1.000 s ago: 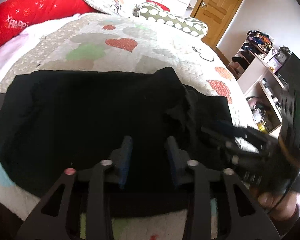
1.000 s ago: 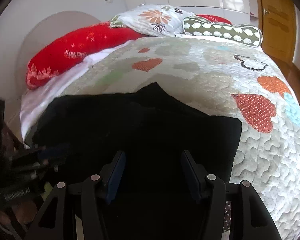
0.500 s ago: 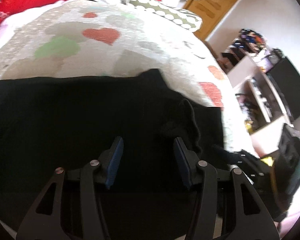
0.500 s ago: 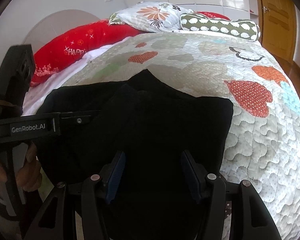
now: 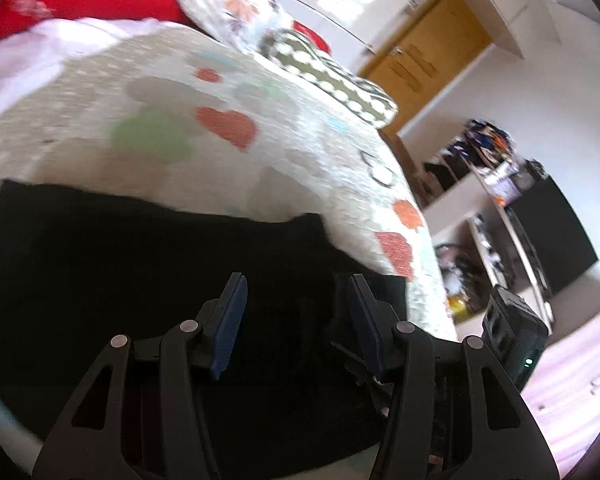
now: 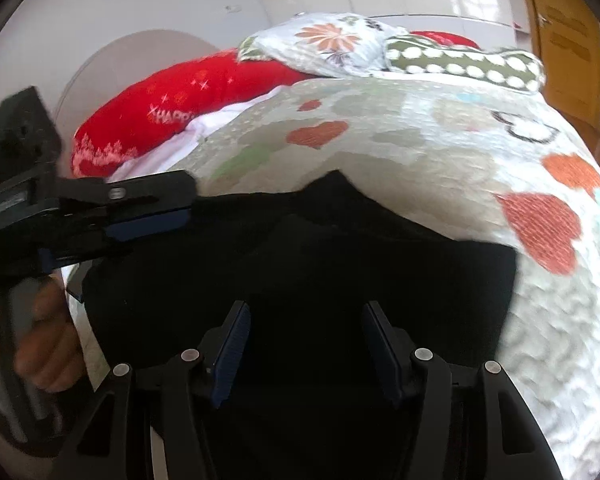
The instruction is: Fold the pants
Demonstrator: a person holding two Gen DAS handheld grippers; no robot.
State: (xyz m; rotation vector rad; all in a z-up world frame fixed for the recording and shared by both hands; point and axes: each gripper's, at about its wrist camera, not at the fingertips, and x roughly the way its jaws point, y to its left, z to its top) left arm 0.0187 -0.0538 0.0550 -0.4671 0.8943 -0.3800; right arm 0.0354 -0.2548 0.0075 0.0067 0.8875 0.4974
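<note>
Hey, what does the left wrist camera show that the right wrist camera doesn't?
Only the left wrist view shows the cluttered shelving, the dark screen by the wall and the right gripper's camera housing.

Only the right wrist view shows the left gripper from the side, the hand holding it, and the lettering on the red pillow.

Both show the black pants lying on the heart-patterned quilt, the floral pillow, the spotted green bolster and the wooden door. Neither gripper is gripping cloth.
</note>
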